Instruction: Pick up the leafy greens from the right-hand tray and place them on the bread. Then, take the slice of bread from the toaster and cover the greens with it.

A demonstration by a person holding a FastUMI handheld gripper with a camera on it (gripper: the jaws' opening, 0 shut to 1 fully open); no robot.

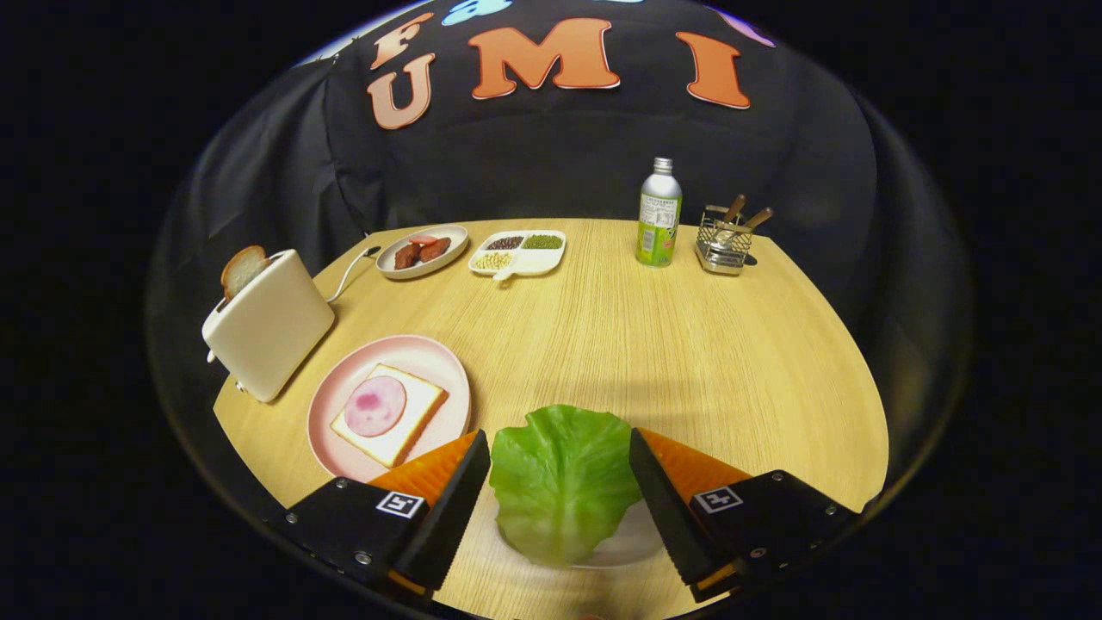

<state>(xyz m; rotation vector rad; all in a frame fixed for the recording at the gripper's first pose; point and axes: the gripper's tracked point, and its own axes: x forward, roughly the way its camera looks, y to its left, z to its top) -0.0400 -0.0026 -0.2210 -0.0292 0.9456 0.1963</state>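
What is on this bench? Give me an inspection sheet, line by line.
Surface: wooden table.
Job's things: lettuce on a clear tray; bread with ham on pink plate; slice standing in toaster.
Clutter: meat dish, divided dish, bottle, wire basket.
Tool: open, fingers either side of lettuce, not pressing.
Cables: toaster cord.
Surroundings: black cloth wall.
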